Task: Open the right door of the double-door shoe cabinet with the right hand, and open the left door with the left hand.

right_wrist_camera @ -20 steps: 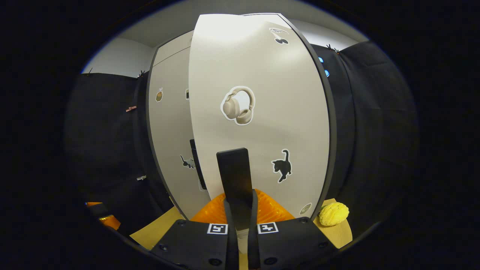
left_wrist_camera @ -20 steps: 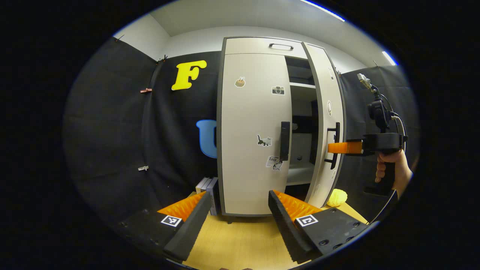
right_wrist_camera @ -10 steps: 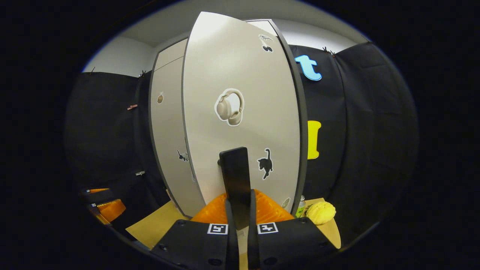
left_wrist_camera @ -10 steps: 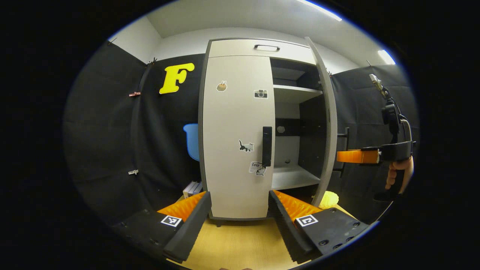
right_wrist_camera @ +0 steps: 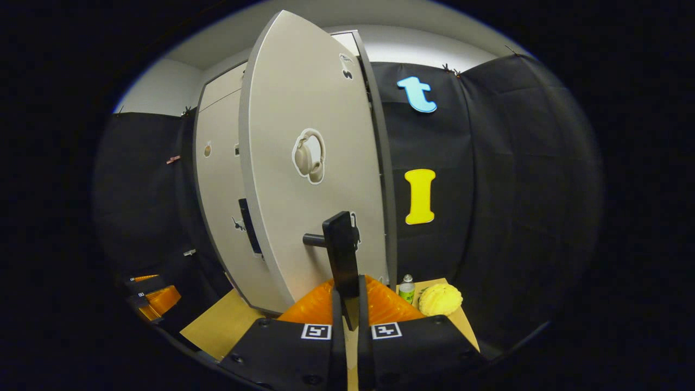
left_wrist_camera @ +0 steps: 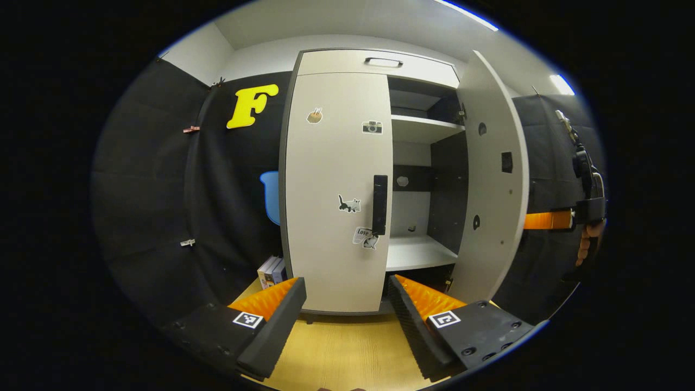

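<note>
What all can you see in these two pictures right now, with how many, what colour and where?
shoe cabinet: one, beige with dark edges, on the table against the booth wall
left door: one, beige, closed, stickers on its front
left door handle: one, black, at the door's right edge
right door: one, beige, swung wide open
right door handle: one, black, between the right gripper's fingers
shelves: two, white, inside the open right half
books: a few, pale, left of the cabinet
bottle: one, green label, right of the cabinet
round knobbly object: one, yellow, beside the bottle
table: one, light wood
left gripper: open, facing the left door
right gripper: shut on the right door handle
hand: one, holding the right gripper
</note>
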{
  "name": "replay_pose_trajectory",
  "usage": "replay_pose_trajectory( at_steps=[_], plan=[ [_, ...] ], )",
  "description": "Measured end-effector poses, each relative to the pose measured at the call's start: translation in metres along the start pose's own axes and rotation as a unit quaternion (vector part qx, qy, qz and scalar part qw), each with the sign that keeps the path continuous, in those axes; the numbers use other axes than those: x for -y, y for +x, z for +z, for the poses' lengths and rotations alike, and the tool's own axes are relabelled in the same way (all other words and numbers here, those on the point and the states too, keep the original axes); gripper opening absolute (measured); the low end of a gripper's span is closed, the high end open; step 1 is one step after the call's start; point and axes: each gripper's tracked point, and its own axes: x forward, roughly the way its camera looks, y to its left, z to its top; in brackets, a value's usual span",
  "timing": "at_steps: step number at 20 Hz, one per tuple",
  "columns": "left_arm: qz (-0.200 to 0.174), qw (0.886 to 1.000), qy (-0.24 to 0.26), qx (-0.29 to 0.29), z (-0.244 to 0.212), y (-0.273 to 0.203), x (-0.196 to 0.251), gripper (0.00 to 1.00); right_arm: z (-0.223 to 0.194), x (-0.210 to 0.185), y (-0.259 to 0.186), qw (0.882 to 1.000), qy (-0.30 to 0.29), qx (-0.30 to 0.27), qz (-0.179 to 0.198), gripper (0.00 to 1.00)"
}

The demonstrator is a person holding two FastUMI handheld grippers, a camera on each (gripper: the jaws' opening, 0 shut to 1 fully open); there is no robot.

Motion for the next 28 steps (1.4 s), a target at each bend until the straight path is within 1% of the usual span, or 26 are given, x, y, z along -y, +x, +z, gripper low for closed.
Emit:
replay_pose_trajectory(
  at_steps=[2, 3, 4, 5, 6, 7, 10, 15, 16, 17, 19, 20, 21, 23, 24, 25, 26, 28],
  plan=[
    [-0.005, 1.000, -0.001, -0.002, -0.001, 0.000, 0.003, 0.95, 0.003, 0.019, 0.002, 0.999, -0.012, 0.007, -0.030, 0.11],
    [-0.010, 1.000, 0.003, -0.003, -0.002, 0.001, 0.005, 0.95, 0.006, 0.031, 0.002, 0.998, -0.023, 0.013, -0.050, 0.11],
    [-0.018, 1.000, 0.010, -0.003, -0.003, 0.003, 0.007, 0.95, 0.007, 0.044, 0.001, 0.998, -0.026, 0.016, -0.062, 0.11],
    [-0.023, 1.000, 0.016, -0.003, -0.004, 0.003, 0.007, 0.95, 0.004, 0.041, 0.001, 0.999, -0.001, 0.011, -0.049, 0.05],
    [-0.024, 1.000, 0.019, -0.005, -0.007, 0.002, 0.004, 0.95, 0.004, 0.037, -0.002, 0.999, 0.023, 0.013, -0.041, 0.05],
    [-0.027, 0.999, 0.019, -0.010, -0.011, 0.002, 0.004, 0.95, 0.004, 0.037, -0.001, 0.999, 0.028, 0.020, -0.037, 0.06],
    [-0.030, 0.999, 0.007, -0.021, -0.018, 0.000, 0.002, 0.95, 0.004, 0.043, -0.002, 0.999, 0.019, 0.021, -0.045, 0.06],
    [-0.034, 0.999, -0.016, -0.016, -0.017, -0.007, -0.012, 0.95, 0.003, 0.044, -0.005, 0.998, 0.021, 0.025, -0.059, 0.06],
    [-0.034, 0.999, -0.020, -0.018, -0.018, -0.009, -0.016, 0.95, 0.004, 0.043, -0.008, 0.998, 0.028, 0.030, -0.056, 0.07],
    [-0.035, 0.999, -0.022, -0.018, -0.020, -0.010, -0.020, 0.95, 0.004, 0.044, -0.013, 0.997, 0.038, 0.035, -0.061, 0.11],
    [-0.038, 0.999, -0.024, -0.020, -0.021, -0.011, -0.026, 0.95, -0.006, 0.045, -0.028, 0.995, 0.066, 0.029, -0.063, 0.12],
    [-0.041, 0.999, -0.022, -0.020, -0.021, -0.010, -0.028, 0.95, -0.014, 0.045, -0.035, 0.994, 0.078, 0.020, -0.070, 0.24],
    [-0.044, 0.999, -0.017, -0.018, -0.021, -0.009, -0.030, 0.95, -0.022, 0.047, -0.046, 0.992, 0.085, 0.016, -0.088, 0.37],
    [-0.049, 0.999, 0.000, -0.014, -0.018, -0.004, -0.034, 0.95, -0.032, 0.046, -0.059, 0.989, 0.079, 0.025, -0.120, 0.37],
    [-0.051, 0.999, 0.008, -0.012, -0.016, -0.001, -0.035, 0.95, -0.041, 0.041, -0.065, 0.988, 0.078, 0.028, -0.129, 0.37],
    [-0.054, 0.998, 0.015, -0.009, -0.014, 0.003, -0.035, 0.95, -0.048, 0.030, -0.074, 0.988, 0.080, 0.030, -0.131, 0.51],
    [-0.058, 0.998, 0.018, -0.005, -0.011, 0.006, -0.035, 0.95, -0.053, 0.020, -0.080, 0.988, 0.080, 0.033, -0.128, 0.55],
    [-0.066, 0.998, 0.019, 0.002, -0.005, 0.013, -0.033, 0.95, -0.060, 0.004, -0.092, 0.988, 0.061, 0.042, -0.135, 0.57]
  ],
)
